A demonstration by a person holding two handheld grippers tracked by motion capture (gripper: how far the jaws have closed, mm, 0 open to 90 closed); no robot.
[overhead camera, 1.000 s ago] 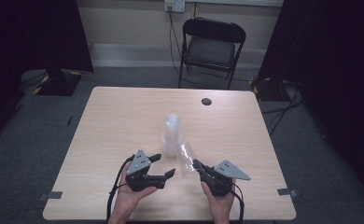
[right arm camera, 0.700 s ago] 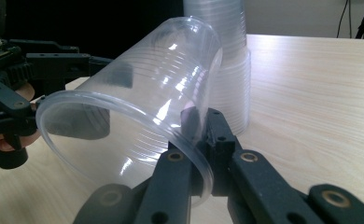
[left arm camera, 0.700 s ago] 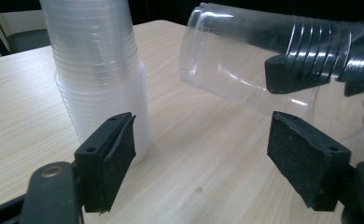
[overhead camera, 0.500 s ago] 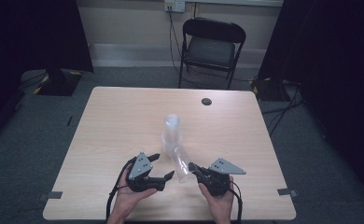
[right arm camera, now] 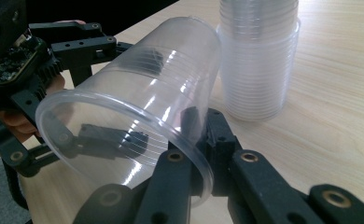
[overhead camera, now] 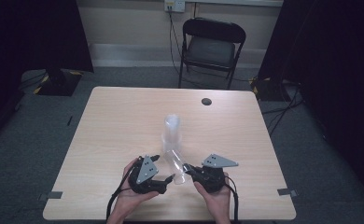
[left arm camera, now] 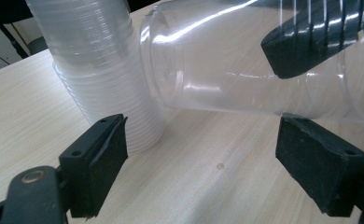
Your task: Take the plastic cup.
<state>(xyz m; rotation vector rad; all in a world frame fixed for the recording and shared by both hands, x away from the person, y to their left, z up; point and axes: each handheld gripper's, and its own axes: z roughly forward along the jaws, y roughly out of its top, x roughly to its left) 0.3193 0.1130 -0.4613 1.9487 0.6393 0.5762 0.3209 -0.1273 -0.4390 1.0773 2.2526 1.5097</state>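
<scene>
A stack of clear plastic cups (overhead camera: pixel 172 130) stands upside down in the middle of the wooden table (overhead camera: pixel 115 121). My right gripper (overhead camera: pixel 189 170) is shut on the rim of one clear cup (overhead camera: pixel 177 165), which lies tilted on its side just in front of the stack. In the right gripper view one jaw is inside the cup (right arm camera: pixel 138 107) and one outside, beside the stack (right arm camera: pixel 257 60). My left gripper (overhead camera: pixel 164 168) is open, its jaws on either side of the cup's closed end without touching it. The left gripper view has the cup (left arm camera: pixel 227 70) above the open gripper (left arm camera: pixel 208 163).
A round black grommet (overhead camera: pixel 206 101) sits near the table's far edge. A black folding chair (overhead camera: pixel 211 44) stands behind the table, with cables on the floor at the right. The near table edge is close under both hands.
The right gripper has drawn the single cup off the stack and toward the near edge. Both hands have shifted slightly nearer, and the cup now lies lower and more tilted.
</scene>
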